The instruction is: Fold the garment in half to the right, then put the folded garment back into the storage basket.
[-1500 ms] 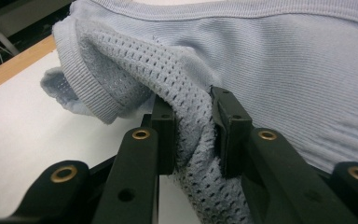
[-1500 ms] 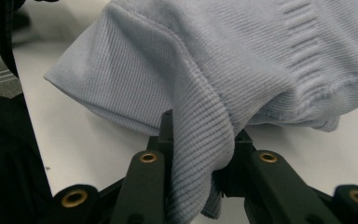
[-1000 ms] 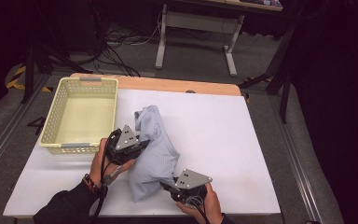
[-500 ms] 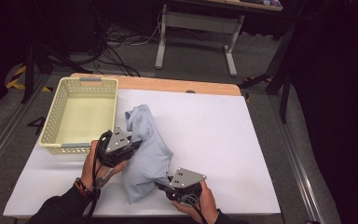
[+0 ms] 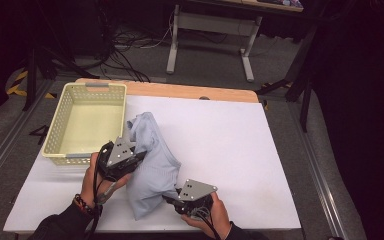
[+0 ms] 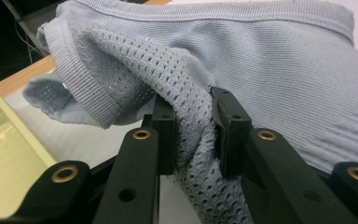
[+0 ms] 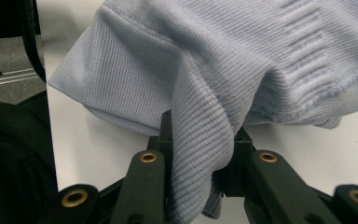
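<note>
A light blue knitted garment (image 5: pixel 152 162) lies crumpled on the white table (image 5: pixel 240 150), stretched between both grippers. My left gripper (image 5: pixel 136 156) pinches its mesh-knit edge (image 6: pixel 193 126) at the cloth's left side, close to the basket. My right gripper (image 5: pixel 172 199) is shut on a ribbed fold (image 7: pixel 200 140) at the cloth's near right corner, by the table's front edge. In the left gripper view a ribbed hem (image 6: pixel 81 79) curls over to the left of the jaws. Both pairs of pads press on fabric.
A pale yellow plastic basket (image 5: pixel 60 137) stands at the table's left, just behind my left hand. A wooden strip (image 5: pixel 180 91) runs along the far table edge. The white surface spreads bare to the right. Cables and a stand lie on the floor beyond.
My left gripper has drawn the cloth's left edge toward the near left, away from the basket's corner. The garment has bunched and shifted with it. The right gripper has stayed in place.
</note>
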